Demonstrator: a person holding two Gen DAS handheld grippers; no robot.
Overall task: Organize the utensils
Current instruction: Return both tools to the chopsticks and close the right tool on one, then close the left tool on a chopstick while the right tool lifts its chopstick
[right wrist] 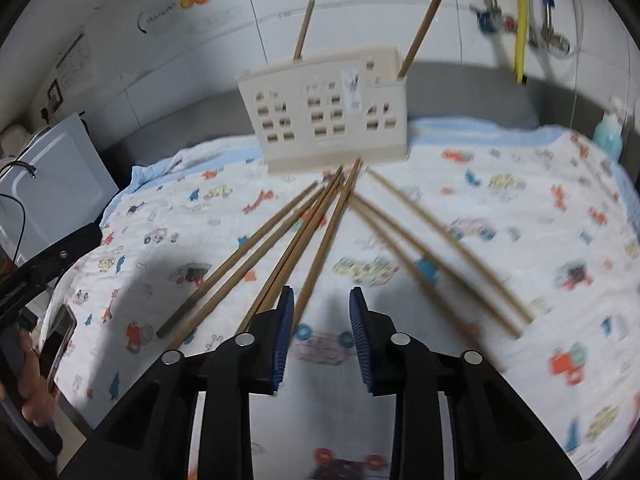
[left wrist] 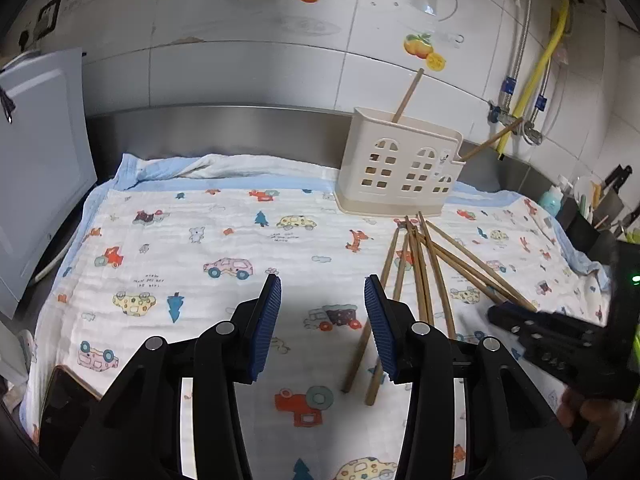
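Hovering above the printed cloth [left wrist: 192, 240], left gripper [left wrist: 323, 320] with blue pads spread wide and pinching nothing. Reaching low over the cloth, right gripper [right wrist: 321, 332] likewise parted, one chopstick of the loose chopsticks [right wrist: 320, 236] running between its pads, contact probably not made, though blur is making that hard to judge. Lying fanned on the cloth just in front of the cream utensil holder [left wrist: 400, 168], seven or so sticks, tips converging near its base. Standing tilted inside the holder, two more chopsticks [right wrist: 422, 28], in separate compartments. Sitting at the cloth's near left edge, a phone [left wrist: 66, 404].
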